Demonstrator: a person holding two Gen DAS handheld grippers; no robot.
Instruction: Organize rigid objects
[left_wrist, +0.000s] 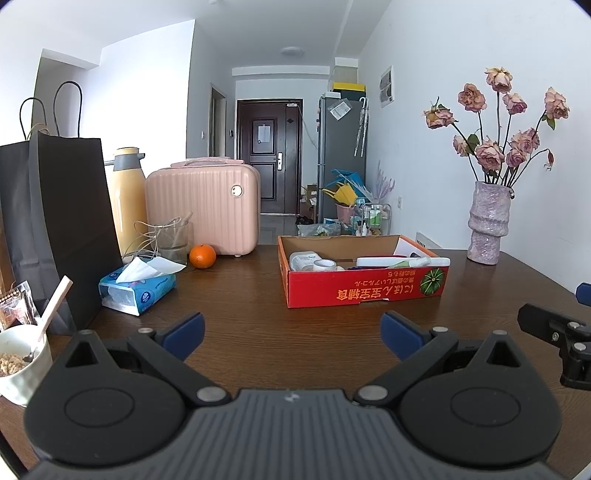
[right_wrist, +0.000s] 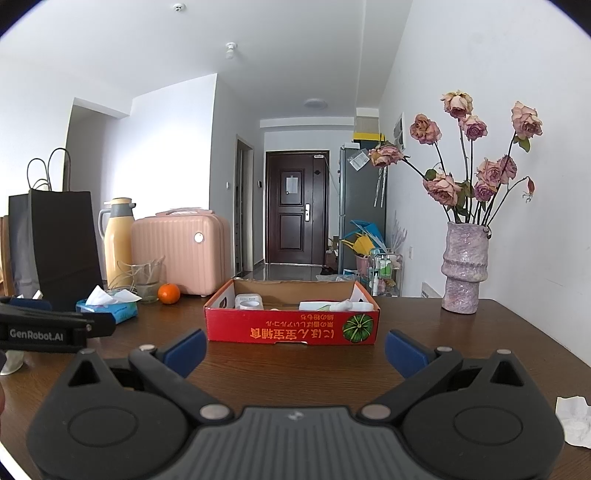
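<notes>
Two grippers, the left gripper (left_wrist: 291, 334) and right gripper (right_wrist: 295, 352), hover low over the brown bench (left_wrist: 240, 295), both spread wide and holding nothing. Farther off, mid-bench, sits the red cardboard box (right_wrist: 291, 330) with small items inside; beyond right, a vase of roses (right_wrist: 463, 273).

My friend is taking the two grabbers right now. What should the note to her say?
Left gripper: open, empty, above the dark wooden table.
Right gripper: open, empty, facing the red cardboard box.
The box already holds a roll of white tape, a white bottle and other small items.
Outside it: a round orange and a blue tissue pack, at the table's left.
Left: not clear what else goes in.
</notes>
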